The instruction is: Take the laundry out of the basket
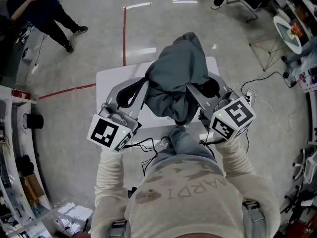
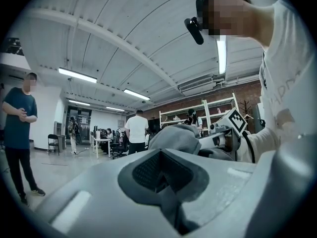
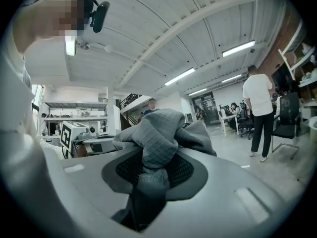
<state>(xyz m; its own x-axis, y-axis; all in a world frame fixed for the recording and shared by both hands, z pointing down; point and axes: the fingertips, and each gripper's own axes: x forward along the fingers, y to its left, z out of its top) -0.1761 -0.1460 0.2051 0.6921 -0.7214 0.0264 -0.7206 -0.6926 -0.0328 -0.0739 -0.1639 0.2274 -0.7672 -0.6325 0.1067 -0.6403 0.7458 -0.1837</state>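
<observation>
A grey-green hooded garment (image 1: 178,68) hangs bunched in the air above the white table (image 1: 106,81). My right gripper (image 1: 194,90) points upward and is shut on it; in the right gripper view the ribbed cloth (image 3: 158,133) bulges out from between the black pads. My left gripper (image 1: 140,85) is raised beside the garment's left edge. Its pads (image 2: 148,170) are pressed together and I see no cloth between them; the garment (image 2: 173,135) shows just beyond its tips. No basket is in view.
A person in dark clothes (image 1: 39,9) stands on the floor at the far left, by red tape lines (image 1: 124,33). Cables (image 1: 267,100) lie on the floor to the right. A folding stand (image 1: 270,48) and shelving stand further right.
</observation>
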